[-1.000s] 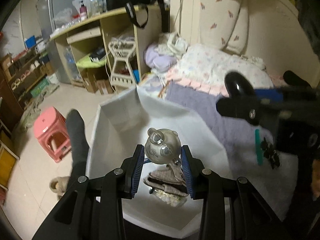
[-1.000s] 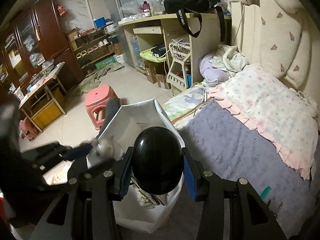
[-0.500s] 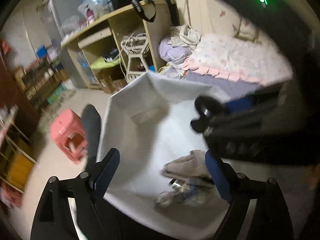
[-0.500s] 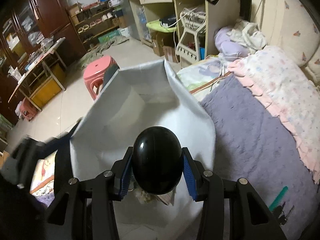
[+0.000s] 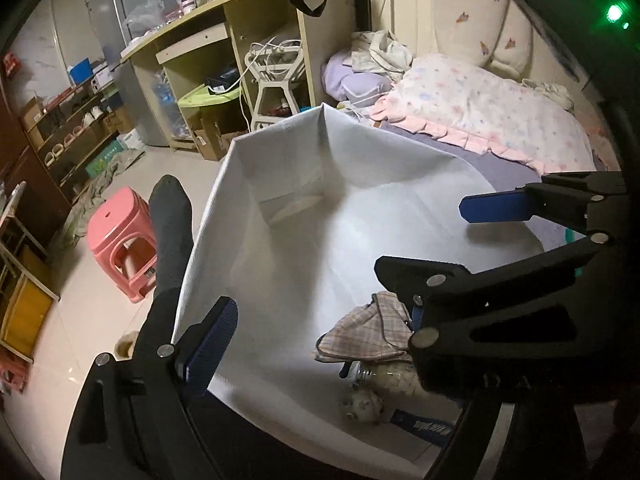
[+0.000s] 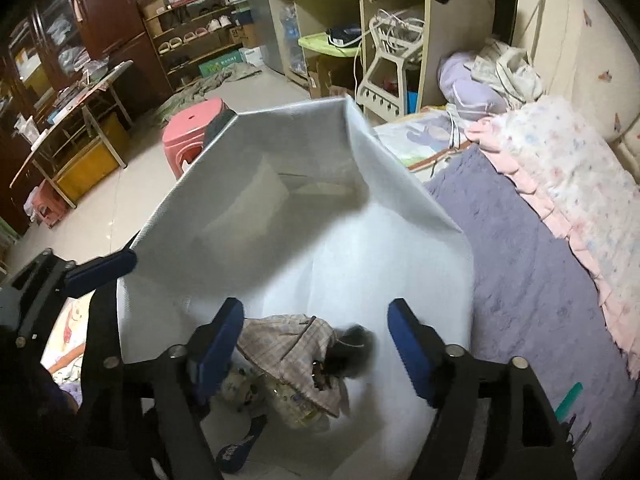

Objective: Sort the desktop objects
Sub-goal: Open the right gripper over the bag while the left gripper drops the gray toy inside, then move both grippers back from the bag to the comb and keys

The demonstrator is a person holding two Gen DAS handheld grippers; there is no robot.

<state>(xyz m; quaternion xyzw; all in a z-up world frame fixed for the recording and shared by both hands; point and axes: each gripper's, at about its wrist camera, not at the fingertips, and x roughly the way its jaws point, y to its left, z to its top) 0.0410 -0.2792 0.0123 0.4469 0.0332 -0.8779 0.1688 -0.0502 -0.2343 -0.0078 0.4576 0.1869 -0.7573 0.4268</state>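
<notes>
Two grippers hang over the open mouth of a large white fabric storage bag [image 6: 400, 248], and both stand wide apart with nothing between their blue pads. From the right wrist view, the right gripper [image 6: 316, 334] frames the bag's bottom, where a crumpled pink-and-grey checked cloth [image 6: 292, 344] lies over other things. A dark rounded object [image 6: 352, 350] sits just beside the cloth's edge, but it is blurred and its shape cannot be made out. Under the cloth a clear plastic bottle with pale contents [image 6: 296, 408] shows only in part, and a small patterned round item [image 6: 236, 390] is half hidden behind the right gripper's left finger. A dark blue packet with white lettering [image 6: 236, 450] pokes out at the bag's near wall, mostly cut off.

The left gripper [image 5: 340, 332] shows only one blue pad in its own view; the other finger is hidden behind the black body of the right gripper, which crosses that picture from the right. Below it the checked cloth and bottle appear again, partly covered.

A purple fuzzy blanket [image 6: 532, 280] spreads beside the bag, with a green comb [image 6: 568, 398] near the picture's dark rim. A pink plastic stool [image 5: 120, 240] stands on the tiled floor beyond a dark grey socked foot [image 5: 170, 216].
</notes>
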